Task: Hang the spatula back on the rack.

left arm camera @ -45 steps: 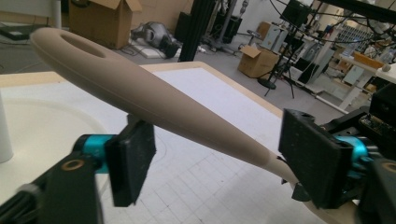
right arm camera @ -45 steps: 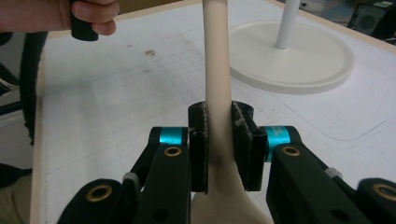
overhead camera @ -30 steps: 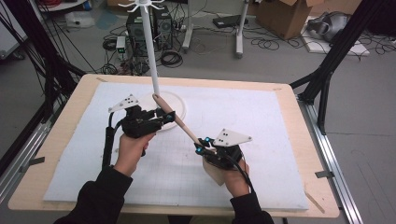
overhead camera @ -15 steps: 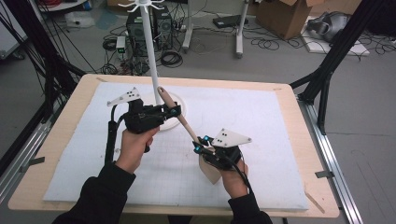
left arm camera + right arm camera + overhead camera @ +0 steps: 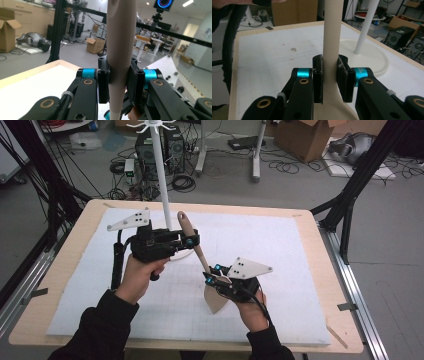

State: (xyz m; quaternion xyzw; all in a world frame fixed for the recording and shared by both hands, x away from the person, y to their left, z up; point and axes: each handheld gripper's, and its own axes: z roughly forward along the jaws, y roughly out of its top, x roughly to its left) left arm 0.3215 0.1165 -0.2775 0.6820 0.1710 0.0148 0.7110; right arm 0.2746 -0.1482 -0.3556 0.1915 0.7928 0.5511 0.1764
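A wooden spatula (image 5: 200,257) slants above the white mat, handle end up and toward the far left, flat blade (image 5: 215,299) low at the near right. My left gripper (image 5: 193,241) is shut on the upper handle; its jaws have just been closing, and in the left gripper view its pads (image 5: 103,82) press both sides of the handle (image 5: 120,50). My right gripper (image 5: 212,279) is shut on the handle just above the blade; the right gripper view has the shaft (image 5: 332,37) clamped between its pads (image 5: 343,78).
A white rack with a tall pole (image 5: 161,180), hooks on top and a round base (image 5: 372,60) stands on the mat just behind the left gripper. The white mat (image 5: 300,270) covers a wooden table (image 5: 332,285). Cables, boxes and black frame legs lie beyond.
The left gripper has closed on the spatula handle and risen, lifting the handle end so the spatula slants more steeply. The right gripper has kept its grip and place.
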